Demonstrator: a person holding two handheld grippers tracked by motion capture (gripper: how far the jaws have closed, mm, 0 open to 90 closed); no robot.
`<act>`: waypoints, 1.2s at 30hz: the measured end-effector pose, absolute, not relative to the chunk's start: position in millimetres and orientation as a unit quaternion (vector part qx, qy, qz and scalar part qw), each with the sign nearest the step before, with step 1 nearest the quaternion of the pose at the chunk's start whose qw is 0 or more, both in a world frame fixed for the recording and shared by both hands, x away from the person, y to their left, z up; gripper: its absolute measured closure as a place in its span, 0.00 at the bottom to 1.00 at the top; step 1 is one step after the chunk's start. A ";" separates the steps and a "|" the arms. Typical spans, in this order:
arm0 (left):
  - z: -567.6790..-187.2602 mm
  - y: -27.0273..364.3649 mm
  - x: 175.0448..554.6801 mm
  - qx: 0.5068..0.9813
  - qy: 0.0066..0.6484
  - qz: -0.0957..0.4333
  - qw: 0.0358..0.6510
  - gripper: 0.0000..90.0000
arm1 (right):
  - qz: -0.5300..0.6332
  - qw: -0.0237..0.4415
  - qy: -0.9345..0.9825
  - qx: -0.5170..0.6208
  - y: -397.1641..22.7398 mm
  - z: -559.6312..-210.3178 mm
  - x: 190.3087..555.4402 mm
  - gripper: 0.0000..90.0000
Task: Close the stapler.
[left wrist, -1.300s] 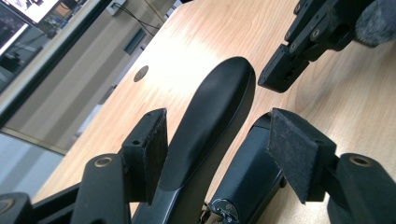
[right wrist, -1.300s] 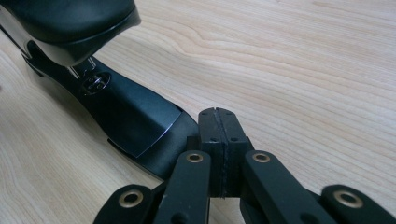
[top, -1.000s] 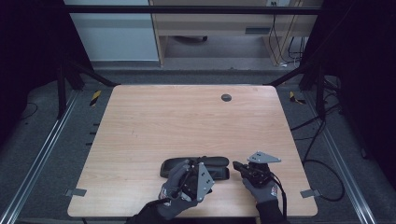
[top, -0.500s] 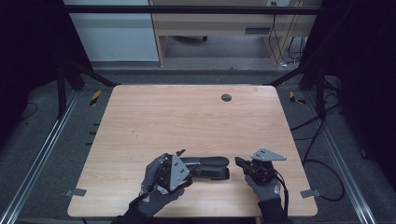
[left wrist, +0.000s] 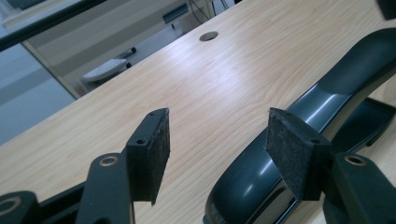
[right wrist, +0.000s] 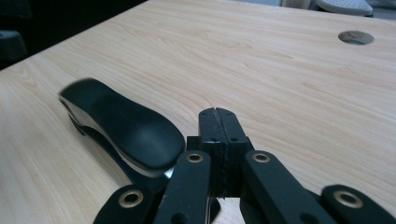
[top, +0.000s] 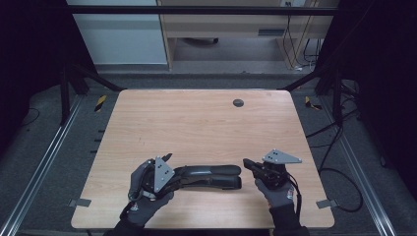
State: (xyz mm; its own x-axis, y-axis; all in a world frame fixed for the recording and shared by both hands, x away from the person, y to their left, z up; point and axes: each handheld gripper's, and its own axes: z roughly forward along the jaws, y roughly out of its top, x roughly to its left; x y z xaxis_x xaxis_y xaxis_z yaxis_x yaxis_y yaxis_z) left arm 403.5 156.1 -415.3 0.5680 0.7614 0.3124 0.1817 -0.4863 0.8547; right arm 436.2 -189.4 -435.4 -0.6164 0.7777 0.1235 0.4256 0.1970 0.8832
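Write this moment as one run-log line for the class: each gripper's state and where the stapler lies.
left gripper: open, beside stapler end | right gripper: shut, empty, by other end | black stapler: flat on wooden table, near edge

My worktop (top: 196,128) is evenly lit from above, while everything around it falls into deep shadow. Beside my left tongs (left wrist: 219,144), the black stapler (left wrist: 289,121) carries a soft glare streak; its far end blurs in my right tongs' view.
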 end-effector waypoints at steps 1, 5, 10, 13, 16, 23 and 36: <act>-416.4 158.8 404.1 0.785 0.303 0.354 0.407 0.44 | 0.494 0.177 0.753 0.398 -187.6 -433.1 436.1 1.00; -423.1 174.4 406.9 0.781 0.325 0.352 0.400 0.45 | 0.499 0.173 0.756 0.387 -181.5 -426.3 436.1 1.00; -429.8 190.9 410.0 0.773 0.350 0.352 0.394 0.46 | 0.501 0.165 0.763 0.375 -171.3 -421.2 435.0 1.00; -434.9 202.3 412.0 0.766 0.369 0.349 0.393 0.47 | 0.497 0.160 0.769 0.370 -165.3 -422.0 435.1 1.00; -437.9 208.9 412.9 0.761 0.380 0.349 0.393 0.47 | 0.494 0.156 0.772 0.368 -162.2 -423.7 434.7 1.00; -442.5 217.9 414.8 0.752 0.396 0.349 0.394 0.48 | 0.500 0.143 0.769 0.372 -162.2 -430.0 432.7 1.00; -455.8 229.8 416.7 0.744 0.422 0.346 0.385 0.50 | 0.485 0.150 0.773 0.381 -158.7 -440.3 428.0 1.00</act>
State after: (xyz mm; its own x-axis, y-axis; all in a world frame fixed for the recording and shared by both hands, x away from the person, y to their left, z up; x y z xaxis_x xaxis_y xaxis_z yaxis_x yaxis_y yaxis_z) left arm 416.7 229.8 -455.8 0.4039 0.8949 0.1899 0.3618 -0.3469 0.8653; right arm 428.0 -158.7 -440.3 -0.6646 0.7343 0.1384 0.4441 0.2393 0.8634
